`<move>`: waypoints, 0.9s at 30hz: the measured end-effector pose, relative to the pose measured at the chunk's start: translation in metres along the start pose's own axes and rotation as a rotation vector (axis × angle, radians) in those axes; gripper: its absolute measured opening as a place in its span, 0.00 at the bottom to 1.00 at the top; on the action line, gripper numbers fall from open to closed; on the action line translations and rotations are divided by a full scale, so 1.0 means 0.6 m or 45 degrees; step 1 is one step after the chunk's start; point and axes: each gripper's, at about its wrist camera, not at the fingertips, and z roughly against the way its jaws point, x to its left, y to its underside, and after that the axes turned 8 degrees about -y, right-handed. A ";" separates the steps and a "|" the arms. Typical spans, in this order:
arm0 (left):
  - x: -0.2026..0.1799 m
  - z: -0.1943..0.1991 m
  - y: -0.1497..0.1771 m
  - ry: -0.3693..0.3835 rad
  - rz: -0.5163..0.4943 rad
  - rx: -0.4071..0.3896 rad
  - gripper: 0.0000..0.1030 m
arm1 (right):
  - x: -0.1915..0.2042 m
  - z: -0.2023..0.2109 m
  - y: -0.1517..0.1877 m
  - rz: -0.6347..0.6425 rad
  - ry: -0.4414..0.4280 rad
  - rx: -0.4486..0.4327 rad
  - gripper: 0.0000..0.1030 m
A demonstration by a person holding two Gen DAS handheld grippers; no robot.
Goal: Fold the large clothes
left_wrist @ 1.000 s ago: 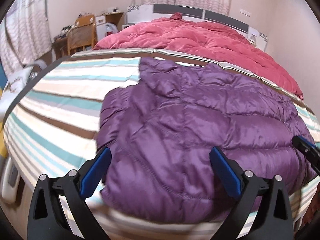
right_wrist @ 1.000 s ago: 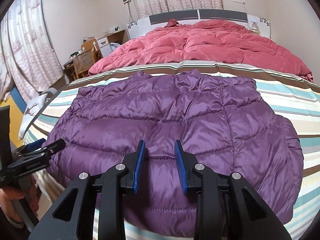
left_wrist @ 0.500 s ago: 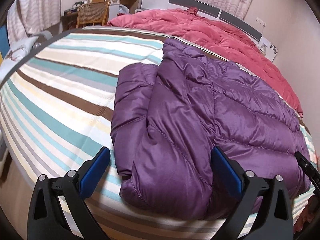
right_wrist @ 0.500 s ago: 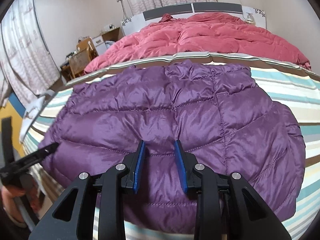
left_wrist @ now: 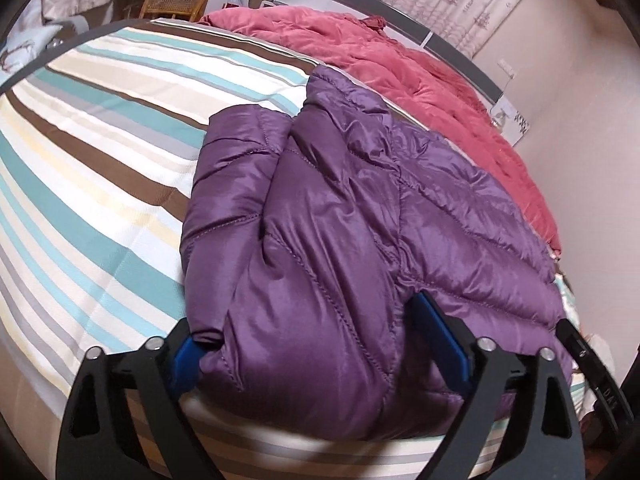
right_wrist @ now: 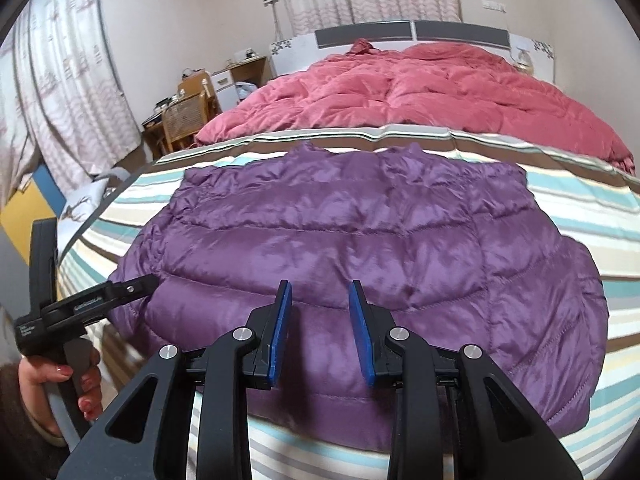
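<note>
Your main risk now is a grip that takes too little or too much of the purple down jacket (left_wrist: 344,248). The fabric is shiny and puffy, so if the left gripper (left_wrist: 320,344) closes on the outer layer only, the padding can slide out when you lift, and the fold goes crooked. The corner in front of you already looks doubled, with one flap lying over another; a grip on a single layer may pull this apart. The jacket hem also lies right at the near edge of the bed (left_wrist: 80,184), so a pull toward you can drag it off the striped sheet.

The jacket lies spread on the striped sheet, on the near side of the pink duvet (right_wrist: 420,92), with its collar end toward the duvet. Your left gripper stands wide and its fingers (left_wrist: 444,340) are closing, with the jacket's near corner bulging between them; the blue pads are at the fabric on both sides, but I cannot tell if they press it already.

Your right gripper (right_wrist: 320,332) holds nothing. Its fingers (right_wrist: 362,332) stand narrow, over the middle of the near hem, with only a view of fabric in the gap.
</note>
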 end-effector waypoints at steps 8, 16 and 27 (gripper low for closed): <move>0.029 -0.007 0.006 0.168 0.189 -0.021 0.63 | 0.019 -0.033 0.002 0.069 0.025 0.054 0.21; 0.023 -0.022 0.001 0.173 0.216 -0.030 0.54 | 0.004 -0.062 0.010 0.003 0.016 0.126 0.21; 0.041 -0.040 0.004 0.283 0.371 -0.035 0.44 | 0.003 -0.091 0.015 0.011 0.029 0.189 0.21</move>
